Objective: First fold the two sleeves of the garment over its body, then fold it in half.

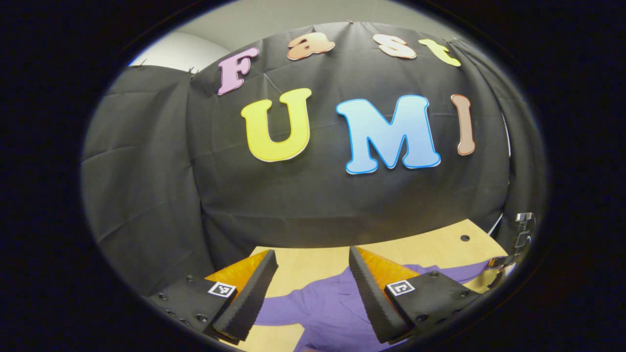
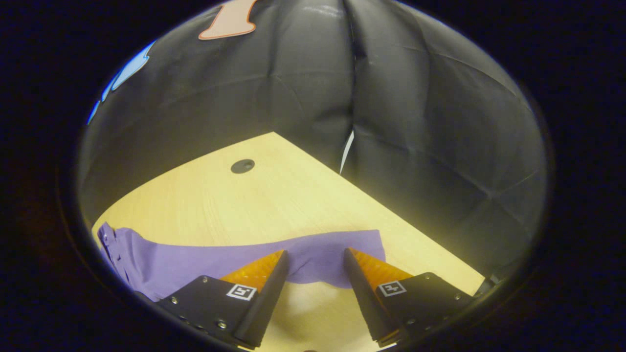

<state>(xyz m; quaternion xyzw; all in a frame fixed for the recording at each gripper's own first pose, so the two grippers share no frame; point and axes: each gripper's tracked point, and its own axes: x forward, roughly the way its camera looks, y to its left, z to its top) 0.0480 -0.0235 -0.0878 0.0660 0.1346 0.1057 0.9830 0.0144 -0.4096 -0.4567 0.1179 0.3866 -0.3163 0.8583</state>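
While both pairs of fingers stand wide apart with nothing between them, we have not yet begun the first fold. Our right gripper (image 2: pixel 313 264) hangs above the right sleeve (image 2: pixel 323 254), its ridged pads pointing at the sleeve's outer end, which lies flat on the table (image 2: pixel 274 195). Our left gripper (image 1: pixel 310 266) sits over the upper part of the garment (image 1: pixel 327 303), near what looks like a collar, with a sleeve running off past its left finger.

We judge the purple garment to be light, thin and limp, a woven shirt cloth that will drape and drag, not hold a shape. It should pinch easily but may slide on the smooth pale wood. The best hold looks to be at the sleeve's cuff end, where the edge is doubled and gives the pads something to bite; taking one layer mid-sleeve would likely let it sag and wrinkle.

Around it, the tabletop is smooth with a small dark round hole (image 2: pixel 242 166), and black cloth (image 2: pixel 415 146) hangs in soft creases behind.
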